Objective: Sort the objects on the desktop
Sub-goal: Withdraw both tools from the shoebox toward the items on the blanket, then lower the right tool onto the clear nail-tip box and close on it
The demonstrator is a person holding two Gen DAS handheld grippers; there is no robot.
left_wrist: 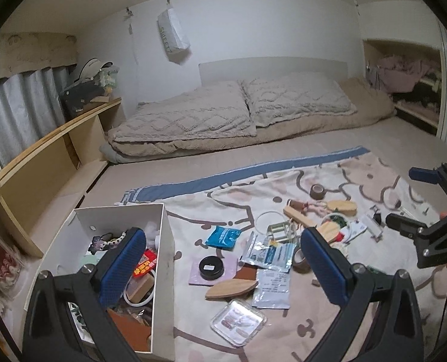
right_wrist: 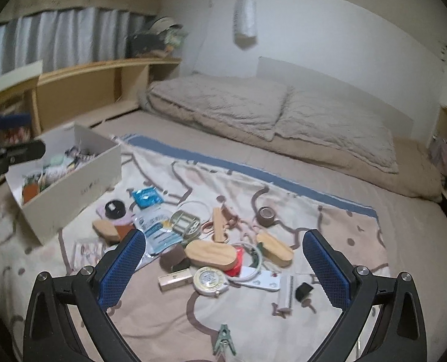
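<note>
Blue-padded left gripper (left_wrist: 223, 267), seen in the left wrist view, is held spread and empty above the blanket; the white cardboard box (left_wrist: 164, 259) lies under its left finger, the round black tin (left_wrist: 212, 267) just ahead between the fingers.

Right wrist view: right gripper (right_wrist: 224, 268) is likewise spread, empty. The oval wooden block (right_wrist: 210, 255) lies ahead, long axis crosswise; this hand is judged nearer.

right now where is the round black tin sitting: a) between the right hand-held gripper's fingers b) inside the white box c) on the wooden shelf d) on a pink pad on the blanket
d: the round black tin rests on a pink pad on the blanket, beside the white box rather than in it.
</note>
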